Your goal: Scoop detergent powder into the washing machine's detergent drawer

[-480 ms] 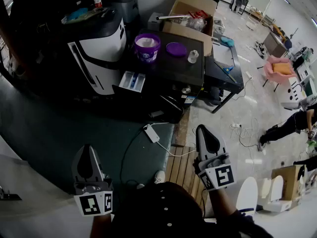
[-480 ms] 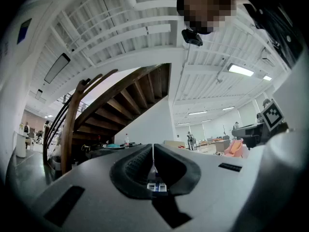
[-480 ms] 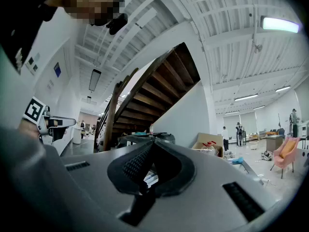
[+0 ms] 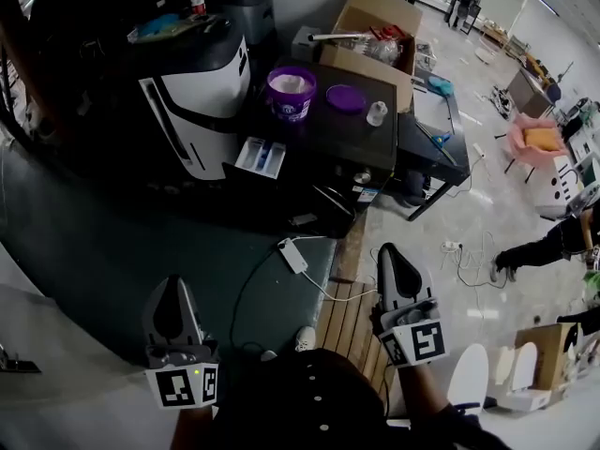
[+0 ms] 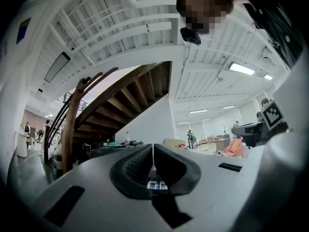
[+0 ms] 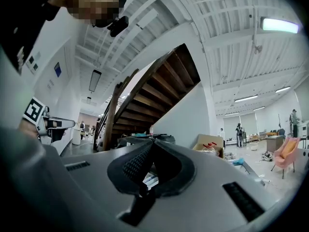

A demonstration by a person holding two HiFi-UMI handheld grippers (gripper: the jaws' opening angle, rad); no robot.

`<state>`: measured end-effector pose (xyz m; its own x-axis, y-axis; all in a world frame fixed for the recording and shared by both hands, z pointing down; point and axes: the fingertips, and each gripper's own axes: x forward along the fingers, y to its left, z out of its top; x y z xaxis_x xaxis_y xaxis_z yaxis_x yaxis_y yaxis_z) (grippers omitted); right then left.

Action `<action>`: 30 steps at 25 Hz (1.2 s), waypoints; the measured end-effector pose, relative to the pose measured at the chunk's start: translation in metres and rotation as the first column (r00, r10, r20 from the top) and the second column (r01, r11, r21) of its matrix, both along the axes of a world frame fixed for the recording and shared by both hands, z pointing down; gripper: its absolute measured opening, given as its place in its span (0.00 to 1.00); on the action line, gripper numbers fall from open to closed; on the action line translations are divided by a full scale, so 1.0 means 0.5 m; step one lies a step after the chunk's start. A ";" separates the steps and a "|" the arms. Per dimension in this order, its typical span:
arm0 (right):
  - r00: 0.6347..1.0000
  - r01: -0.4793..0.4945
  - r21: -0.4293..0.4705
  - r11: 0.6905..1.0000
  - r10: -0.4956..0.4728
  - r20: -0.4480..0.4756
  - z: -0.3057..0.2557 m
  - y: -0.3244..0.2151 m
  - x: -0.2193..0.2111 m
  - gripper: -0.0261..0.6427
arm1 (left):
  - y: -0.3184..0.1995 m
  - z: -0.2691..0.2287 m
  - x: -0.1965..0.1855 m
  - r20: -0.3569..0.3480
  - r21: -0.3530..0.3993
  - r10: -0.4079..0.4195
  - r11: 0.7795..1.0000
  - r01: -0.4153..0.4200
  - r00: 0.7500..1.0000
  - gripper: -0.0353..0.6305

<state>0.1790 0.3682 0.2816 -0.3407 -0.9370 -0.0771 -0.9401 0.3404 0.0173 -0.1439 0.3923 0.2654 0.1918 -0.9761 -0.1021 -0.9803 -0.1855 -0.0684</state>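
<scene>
In the head view a white-and-black washing machine stands at the far left, its detergent drawer pulled out toward a black table. An open purple tub of white powder stands on that table, with its purple lid and a small clear cup to the right. My left gripper and right gripper are held low and near me, far from the drawer. Both are shut with nothing between the jaws, as the left gripper and right gripper show in their own views.
An open cardboard box sits behind the table. A white power strip and its cable lie on the dark green mat. A wooden pallet is by my right gripper. A pink chair and several people are far right.
The head view has shifted slightly, so the machine and table sit a little lower and to the right. Both grippers stay low and shut.
</scene>
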 end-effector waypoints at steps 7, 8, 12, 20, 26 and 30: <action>0.998 0.020 0.033 0.999 -0.022 0.055 -0.006 -0.014 0.005 0.08 | -0.017 0.007 0.009 0.012 -0.011 -0.004 1.000 0.004 1.000 0.09; 0.998 0.023 0.036 0.999 -0.025 0.054 -0.006 -0.019 0.006 0.08 | -0.020 0.009 0.012 0.012 -0.012 -0.007 1.000 0.007 1.000 0.09; 1.000 0.009 0.022 1.000 -0.010 0.025 0.004 -0.040 0.022 0.10 | -0.034 0.011 0.024 0.013 -0.017 -0.019 1.000 0.019 1.000 0.09; 0.998 0.042 -0.008 0.999 -0.042 0.035 0.010 -0.094 0.057 0.27 | -0.058 -0.002 0.034 0.023 -0.007 -0.084 0.996 0.084 0.996 0.09; 0.999 0.038 -0.012 0.999 -0.038 0.039 0.015 -0.146 0.054 0.27 | -0.097 0.012 0.024 0.027 -0.020 -0.109 0.994 0.109 0.994 0.09; 0.999 0.034 -0.026 0.999 -0.034 0.035 0.026 -0.198 0.039 0.26 | -0.154 0.024 0.018 0.023 -0.027 -0.092 0.995 0.093 0.995 0.09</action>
